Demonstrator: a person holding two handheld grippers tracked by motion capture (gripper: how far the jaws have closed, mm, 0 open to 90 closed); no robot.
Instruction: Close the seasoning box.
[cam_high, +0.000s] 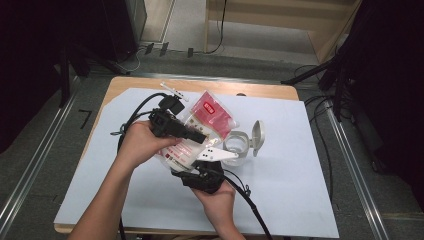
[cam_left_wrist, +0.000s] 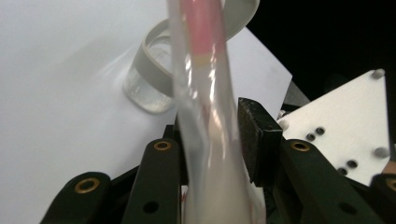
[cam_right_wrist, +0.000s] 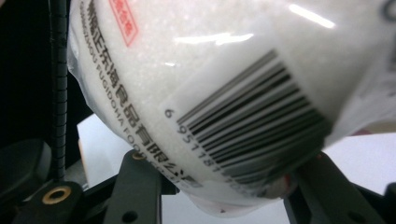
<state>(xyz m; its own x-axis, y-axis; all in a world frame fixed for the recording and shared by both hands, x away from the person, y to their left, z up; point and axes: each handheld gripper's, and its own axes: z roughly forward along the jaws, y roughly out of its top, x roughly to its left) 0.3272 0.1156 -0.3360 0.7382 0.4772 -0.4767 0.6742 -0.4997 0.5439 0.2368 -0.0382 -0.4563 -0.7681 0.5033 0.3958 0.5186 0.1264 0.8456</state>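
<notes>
Sugar is filling the clear plastic bag that you are holding up between both grippers, just left of the middle of the high view, above the white sheet covering the table. The bag's red printed top is pointing toward the upper right of that view, and its white lower part is sitting between your two hands. In the right gripper view, the bag's rounded, grain-filled bottom with its barcode is bulging across the upper frame, and you are clamping it between the black jaws of your right gripper, whose pads are pressing into the bag's underside. In the left gripper view, the bag's thin, flattened upper part is running straight up the centre of the frame between the jaws of your left gripper; the right pad is standing just clear of the film, so those jaws are sitting loosely parted around the bag rather than squeezing it. Just to the right of the bag in the high view, a small clear jar is standing on the sheet with its grey hinged lid flipped open. Black cables are trailing from the grippers toward the lower edge.
</notes>
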